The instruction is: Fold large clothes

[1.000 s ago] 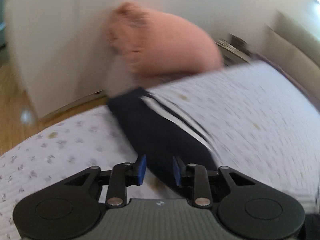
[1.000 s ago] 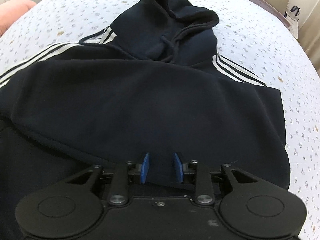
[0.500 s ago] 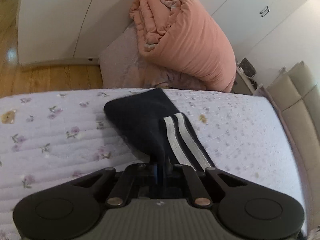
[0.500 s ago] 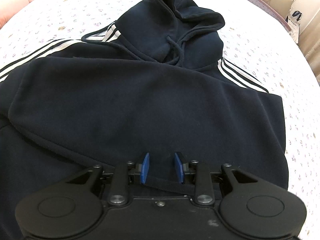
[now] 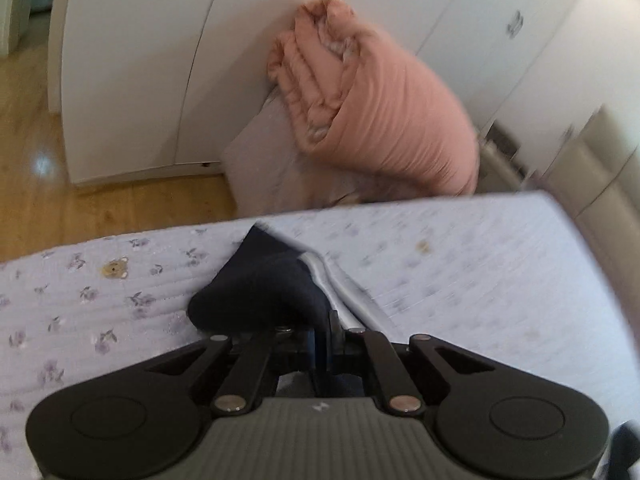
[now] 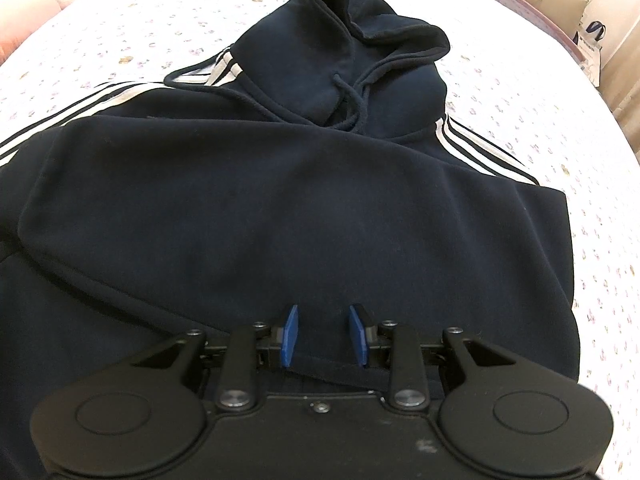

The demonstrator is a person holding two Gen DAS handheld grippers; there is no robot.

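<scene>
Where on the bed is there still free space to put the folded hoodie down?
Bare bedspread lies to the right of the hood, up to the bed edge, and another bare patch lies up left of the striped shoulder. In the left wrist view, both sides of the sleeve are free. The middle is crowded: the hoodie covers it.

A dark navy hoodie (image 6: 280,208) lies flat on the bed, its body filling the right wrist view from centre down to 6 o'clock. The hood (image 6: 344,60) sits crumpled toward 12 o'clock, its opening gaping upward, with drawcords (two, hanging loose) trailing below it. White stripes run along both shoulders, out toward 9 and 3 o'clock. In the left wrist view a sleeve (image 5: 264,292) is bunched and lifted off the bed at centre, its white stripes showing along the right edge.
</scene>
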